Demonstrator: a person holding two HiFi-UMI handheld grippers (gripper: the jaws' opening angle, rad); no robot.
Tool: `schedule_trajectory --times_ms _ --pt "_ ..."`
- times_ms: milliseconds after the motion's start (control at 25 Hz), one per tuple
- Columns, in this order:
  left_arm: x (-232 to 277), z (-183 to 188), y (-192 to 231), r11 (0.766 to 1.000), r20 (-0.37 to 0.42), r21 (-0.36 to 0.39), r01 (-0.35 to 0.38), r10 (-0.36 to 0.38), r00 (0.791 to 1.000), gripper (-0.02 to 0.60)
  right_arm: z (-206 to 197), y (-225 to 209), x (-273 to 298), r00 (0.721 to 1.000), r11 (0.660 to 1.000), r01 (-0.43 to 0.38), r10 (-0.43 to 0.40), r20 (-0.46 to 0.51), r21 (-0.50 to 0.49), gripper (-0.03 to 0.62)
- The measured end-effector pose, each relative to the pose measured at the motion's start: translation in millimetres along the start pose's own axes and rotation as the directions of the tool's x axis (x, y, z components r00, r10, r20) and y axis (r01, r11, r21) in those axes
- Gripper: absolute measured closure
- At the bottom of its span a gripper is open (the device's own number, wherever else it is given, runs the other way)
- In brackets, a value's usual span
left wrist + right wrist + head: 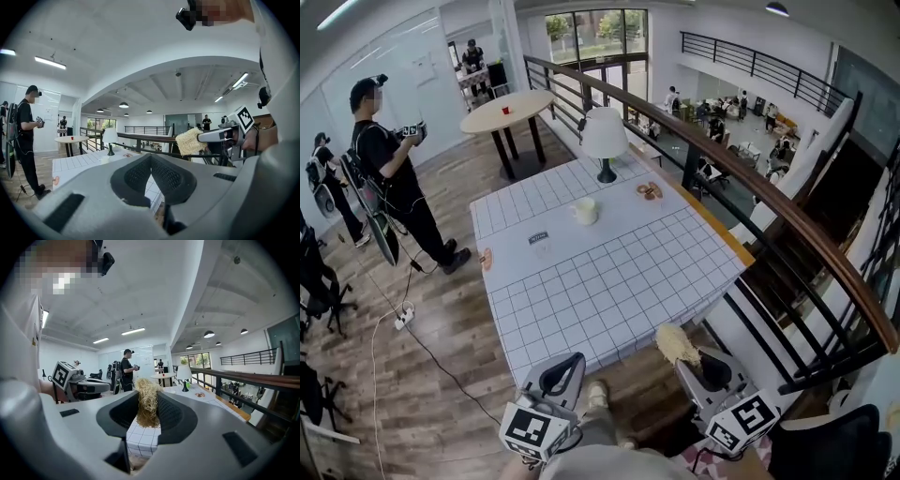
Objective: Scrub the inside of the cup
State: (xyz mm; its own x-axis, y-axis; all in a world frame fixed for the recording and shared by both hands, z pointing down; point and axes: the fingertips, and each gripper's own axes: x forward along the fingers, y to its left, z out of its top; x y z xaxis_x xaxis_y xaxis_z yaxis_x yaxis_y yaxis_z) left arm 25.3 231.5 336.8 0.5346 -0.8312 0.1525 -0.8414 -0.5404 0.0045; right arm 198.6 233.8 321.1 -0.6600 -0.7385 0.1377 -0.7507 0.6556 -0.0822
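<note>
Straw-coloured and fibrous, the scrubber (676, 344) is clamped in the right gripper (698, 361), whose jaws are clenched on it. In the right gripper view the tuft stands up from between the two dark pads. In the head view this gripper sits at about 5 o'clock, off the near edge of the table (619, 281). The scrubber juts toward the checked white cloth.

The left gripper (567, 367) is at about 6 o'clock in the same view, also short of the table's near edge. Its jaws are pressed together with nothing between them, as the left gripper view shows.

The cup (585, 211), white with a handle, stands upright on the cloth at roughly 12 o'clock from the table's middle, well apart from both grippers. A clear glass (540, 242) with a dark label stands near it, at about 8 o'clock from the cup. A white-shaded lamp (605, 136) on a dark foot rises at the far edge, at 12 o'clock from the cup. A small dish (650, 191) lies at 2 o'clock from the cup, close to the table's right edge.

Beyond the table a round table (520, 101) stands at 11 o'clock. A person (389, 169) in black stands on the wooden floor at 10 o'clock. A dark railing (750, 192) with a wooden top rail runs along the right side, from 12 down to 4 o'clock
</note>
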Motion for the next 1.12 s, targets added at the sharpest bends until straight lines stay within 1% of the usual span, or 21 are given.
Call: schedule_trajectory --times_ms 120,280,360,440,680,840,960,1120 --pt "16.3 2.4 21.5 1.0 0.019 0.011 0.007 -0.007 1.0 0.568 4.1 -6.5 21.5 1.0 1.0 0.002 -0.002 -0.008 -0.002 0.484" --pt "32.7 9.2 52.9 1.0 0.024 -0.014 0.006 -0.006 1.0 0.568 12.8 -13.9 55.6 1.0 1.0 0.001 -0.002 -0.017 -0.008 0.484" --pt "41.5 6.8 71.5 1.0 0.015 -0.025 -0.003 0.003 1.0 0.568 16.5 -18.8 74.7 1.0 1.0 0.0 0.0 -0.021 -0.01 0.484" --pt "50.1 2.3 90.5 1.0 0.02 -0.015 -0.006 0.006 1.0 0.568 18.4 -24.3 93.2 1.0 1.0 0.001 -0.002 -0.027 -0.013 0.484" --pt "80.2 3.3 133.8 1.0 0.015 -0.006 0.023 -0.023 1.0 0.568 33.7 -43.0 144.8 0.999 1.0 0.022 -0.022 -0.024 -0.014 0.484" --pt "93.5 10.9 165.3 0.999 0.016 -0.035 0.017 -0.016 1.0 0.568 42.2 -48.7 179.7 0.999 0.999 0.028 -0.028 -0.033 -0.016 0.484" --pt "104.0 11.1 187.8 0.999 0.011 -0.04 0.022 -0.022 1.0 0.568 50.7 -50.8 208.9 0.999 0.999 0.021 -0.022 -0.035 -0.029 0.484" --pt "111.6 11.8 206.8 0.999 0.013 -0.027 0.044 -0.043 0.999 0.568 64.4 -48.9 239.9 1.0 0.999 0.005 -0.006 -0.019 -0.042 0.484"
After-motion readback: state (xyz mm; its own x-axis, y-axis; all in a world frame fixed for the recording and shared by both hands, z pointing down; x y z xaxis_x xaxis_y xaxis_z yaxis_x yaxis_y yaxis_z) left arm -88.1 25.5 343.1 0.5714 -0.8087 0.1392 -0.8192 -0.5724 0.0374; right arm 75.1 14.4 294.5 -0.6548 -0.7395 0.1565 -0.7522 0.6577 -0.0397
